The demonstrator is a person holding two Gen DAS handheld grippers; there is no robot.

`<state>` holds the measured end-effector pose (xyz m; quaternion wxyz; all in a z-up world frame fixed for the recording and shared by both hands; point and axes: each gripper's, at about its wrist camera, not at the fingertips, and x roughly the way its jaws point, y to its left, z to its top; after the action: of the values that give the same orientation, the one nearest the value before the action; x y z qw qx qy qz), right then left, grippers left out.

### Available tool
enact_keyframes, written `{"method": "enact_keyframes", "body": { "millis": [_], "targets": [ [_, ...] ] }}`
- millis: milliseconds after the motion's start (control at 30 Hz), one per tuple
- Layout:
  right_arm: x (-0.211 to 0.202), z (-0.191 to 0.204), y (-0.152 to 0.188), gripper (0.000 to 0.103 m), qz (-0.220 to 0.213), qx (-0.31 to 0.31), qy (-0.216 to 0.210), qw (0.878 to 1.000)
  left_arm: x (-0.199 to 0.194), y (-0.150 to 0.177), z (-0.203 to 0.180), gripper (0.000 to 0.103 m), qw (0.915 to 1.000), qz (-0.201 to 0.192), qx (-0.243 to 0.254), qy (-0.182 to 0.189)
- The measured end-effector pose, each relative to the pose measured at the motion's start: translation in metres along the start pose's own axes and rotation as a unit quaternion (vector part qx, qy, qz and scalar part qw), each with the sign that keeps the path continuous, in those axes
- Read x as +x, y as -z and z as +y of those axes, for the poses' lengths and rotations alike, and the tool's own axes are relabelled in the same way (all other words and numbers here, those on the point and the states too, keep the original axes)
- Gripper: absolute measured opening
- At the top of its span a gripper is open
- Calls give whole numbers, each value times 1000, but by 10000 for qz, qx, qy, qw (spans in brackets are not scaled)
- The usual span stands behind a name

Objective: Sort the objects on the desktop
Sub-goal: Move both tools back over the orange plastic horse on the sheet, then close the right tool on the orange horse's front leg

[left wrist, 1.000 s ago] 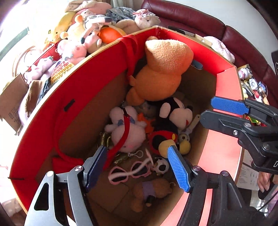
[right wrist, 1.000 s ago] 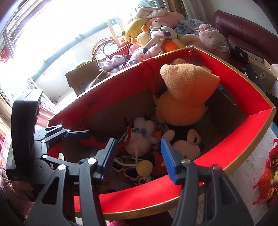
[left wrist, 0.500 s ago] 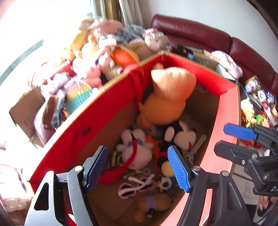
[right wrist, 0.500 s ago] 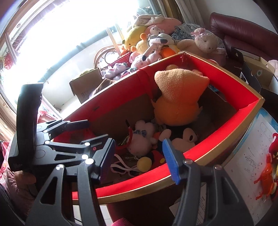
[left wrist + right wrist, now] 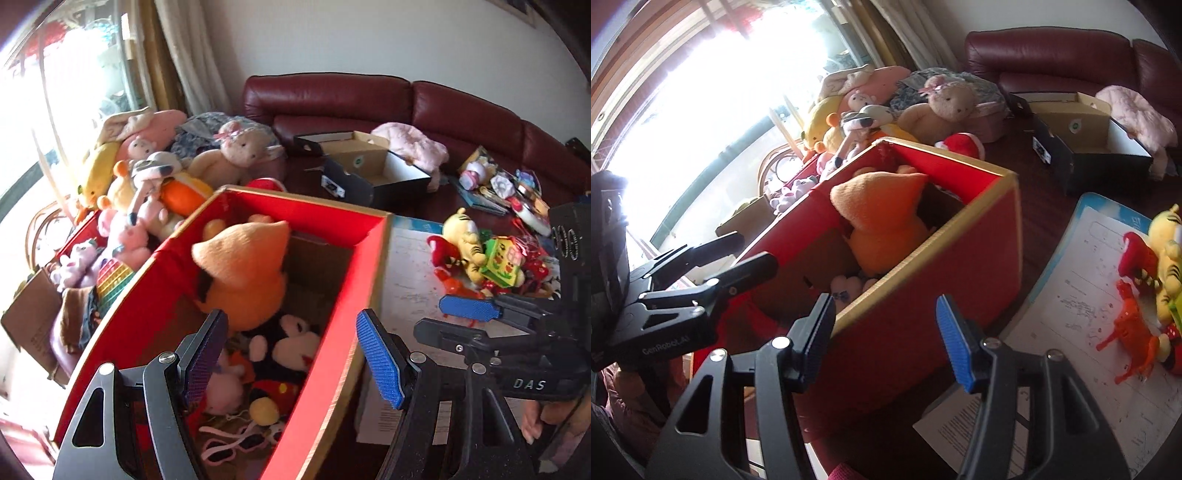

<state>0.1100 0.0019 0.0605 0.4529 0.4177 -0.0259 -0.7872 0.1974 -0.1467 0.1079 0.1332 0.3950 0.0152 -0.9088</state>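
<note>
Red box (image 5: 325,332) now off-centre | both views swung toward toy pile (image 5: 480,258) on surface | left gripper (image 5: 291,354) and right gripper (image 5: 886,336) jaws apart, empty | next pick likely there

box (image 5: 923,291) floor hidden, paper sheet (image 5: 1082,295) cropped

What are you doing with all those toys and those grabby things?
A person holds a gripper in each hand, sorting toys. Right now the left gripper and the right gripper are both open and empty. The red box already holds a big orange plush, a black mouse doll and pink sunglasses. More toys, like a yellow tiger plush, wait in a pile on the dark table beside the box.
</note>
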Motion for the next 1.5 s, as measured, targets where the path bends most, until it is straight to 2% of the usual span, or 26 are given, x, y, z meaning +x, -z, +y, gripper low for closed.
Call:
{"method": "enact_keyframes", "body": {
  "millis": [167, 333, 500, 700, 867, 1033, 1267, 1400, 1500],
  "targets": [
    [-27, -80, 29, 57, 26, 760, 726, 9945, 25, -10, -68, 73, 9967, 166, 587, 543],
    [-52, -164, 67, 58, 172, 1748, 1515, 9727, 69, -6, -137, 73, 9858, 487, 1282, 970],
    [-64, -217, 95, 58, 268, 2409, 1801, 9533, 122, -3, -190, 73, 9720, 914, 1758, 1260],
    [-56, -240, 99, 58, 415, 2800, 1683, 9442, 176, -12, -217, 72, 9579, 1340, 2056, 1488],
    [-44, -248, 88, 57, 483, 2875, 1553, 9439, 207, -19, -230, 72, 9482, 1558, 2238, 1627],
    [-30, -256, 75, 52, 548, 2835, 1525, 9452, 222, -20, -242, 72, 9413, 1603, 2471, 1649],
    [-13, -270, 72, 51, 709, 2924, 1645, 9394, 236, -15, -258, 72, 9300, 1627, 2834, 1682],
    [-5, -276, 72, 40, 749, 2918, 1628, 9395, 247, -16, -260, 62, 9274, 1749, 2773, 1802],
    [-2, -281, 73, 40, 759, 2978, 1552, 9389, 255, -15, -260, 59, 9264, 1808, 2744, 1841]
  ]
}}
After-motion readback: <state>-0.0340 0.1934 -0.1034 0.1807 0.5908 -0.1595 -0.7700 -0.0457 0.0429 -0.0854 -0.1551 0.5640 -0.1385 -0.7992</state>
